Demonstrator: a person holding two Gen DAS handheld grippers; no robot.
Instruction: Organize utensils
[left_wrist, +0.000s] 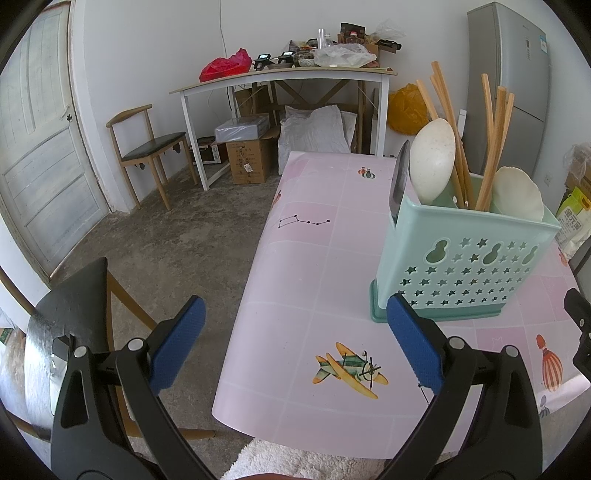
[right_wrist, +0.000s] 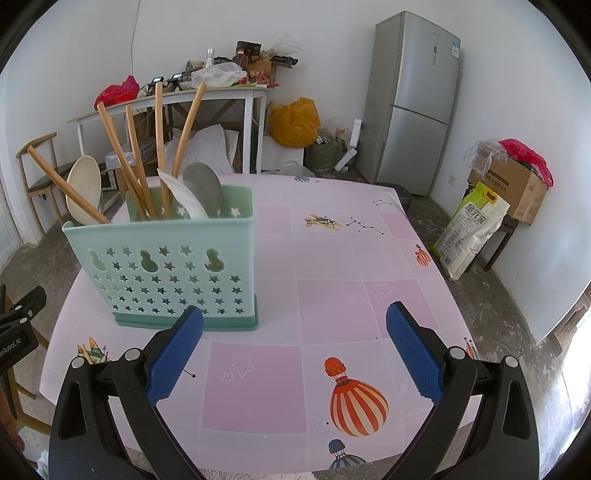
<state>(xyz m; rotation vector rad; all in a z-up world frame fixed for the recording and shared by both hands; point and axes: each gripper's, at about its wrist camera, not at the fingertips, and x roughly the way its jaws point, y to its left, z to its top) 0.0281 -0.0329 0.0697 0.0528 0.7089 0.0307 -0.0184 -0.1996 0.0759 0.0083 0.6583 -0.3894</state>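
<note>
Pink cloth: covers the table (right_wrist: 332, 295), printed with balloons, stars and small planes.
Holder: a mint-green plastic holder (right_wrist: 166, 266) with star and gourd cut-outs stands upright on the cloth, on a darker green base. In the right view it sits on the left part of the table; in the left view (left_wrist: 469, 258) it sits toward the right.
Chopsticks: several wooden chopsticks (right_wrist: 122, 155) stand in the holder, leaning at different angles, their tops well above the rim.
Spoons: a cream spoon (right_wrist: 84, 188), a white spoon (right_wrist: 184, 195) and a grey metal spoon (right_wrist: 203, 186) stand bowl-up in the holder. Which compartment each is in, I cannot tell.
Left gripper: the left gripper (left_wrist: 295, 339) hangs over the table's near left edge, its blue pads (left_wrist: 177, 347) spread wide with nothing between them. The right-hand pad's tip overlaps the holder's base corner in the picture; whether they touch is unclear.
Right gripper: the right gripper (right_wrist: 295, 347) hangs over the near part of the table, pads (right_wrist: 413, 347) wide apart and holding nothing. The left-hand pad's tip lies just in front of the holder's base.
Table surface: no loose utensil shows on the cloth.
Room: a grey fridge (right_wrist: 410, 99) stands by the far wall, a cluttered white desk (right_wrist: 170, 99) to its left, a wooden chair (left_wrist: 147, 151) beside the desk.
</note>
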